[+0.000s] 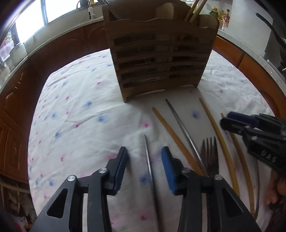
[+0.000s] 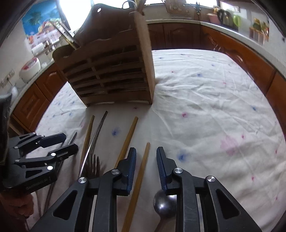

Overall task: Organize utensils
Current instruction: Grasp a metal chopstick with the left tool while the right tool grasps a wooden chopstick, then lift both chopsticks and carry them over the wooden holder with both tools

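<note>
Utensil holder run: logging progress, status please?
Left gripper open astride metal chopstick. Right gripper open astride wooden chopstick. Holder path unobstructed.

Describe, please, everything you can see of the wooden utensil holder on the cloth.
The wooden utensil holder is a tall, light-brown box with a slatted front, solid sides and a wavy top edge. It stands upright on the flowered white cloth, beyond the loose chopsticks. Wooden chopsticks and a pale spoon-like utensil poke from its top.

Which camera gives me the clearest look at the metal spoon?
The right wrist view: the spoon shows its round bowl on the cloth under the open right gripper, partly covered by one finger. I cannot make the spoon out in the left wrist view.
</note>
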Demonstrator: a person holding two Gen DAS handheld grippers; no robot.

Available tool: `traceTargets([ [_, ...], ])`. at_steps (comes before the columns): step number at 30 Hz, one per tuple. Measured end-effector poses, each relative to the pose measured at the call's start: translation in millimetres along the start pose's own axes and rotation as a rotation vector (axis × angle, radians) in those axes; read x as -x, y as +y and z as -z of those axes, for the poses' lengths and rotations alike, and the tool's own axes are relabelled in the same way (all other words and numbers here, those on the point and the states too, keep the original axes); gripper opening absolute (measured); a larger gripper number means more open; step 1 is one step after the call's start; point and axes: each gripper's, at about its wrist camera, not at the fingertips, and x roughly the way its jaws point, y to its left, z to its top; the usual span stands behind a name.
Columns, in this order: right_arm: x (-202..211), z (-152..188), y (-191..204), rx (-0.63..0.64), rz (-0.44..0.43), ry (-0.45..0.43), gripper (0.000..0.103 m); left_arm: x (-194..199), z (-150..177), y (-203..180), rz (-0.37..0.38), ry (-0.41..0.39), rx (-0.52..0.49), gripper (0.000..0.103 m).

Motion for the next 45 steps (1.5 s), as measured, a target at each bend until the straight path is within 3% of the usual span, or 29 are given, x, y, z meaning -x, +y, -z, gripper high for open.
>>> traceTargets([
  [2,0,1,8,0.052,0.047,0.0,0.02,-2,1,-2,0.008,-0.009,-0.015,0.027],
  [6,0,1,10,0.067,0.058,0.0,0.009,-4,-1,-6,0.015,-0.012,-0.017,0.005],
  [11,7,-4,2,-0.02,-0.058,0.01,0.005,4,1,0,0.073,-0.019,0.027,0.004],
  [23,89,-9,-7,-0.088,-0.188,-0.154,0.004,90,20,31,0.201,-0.178,0.125,0.004],
  [33,140,-17,-1,-0.087,-0.208,-0.296,0.004,161,51,45,0.224,-0.307,0.138,0.003],
  [45,182,-14,-2,-0.09,-0.196,-0.439,0.005,203,73,58,0.237,-0.406,0.165,0.003],
])
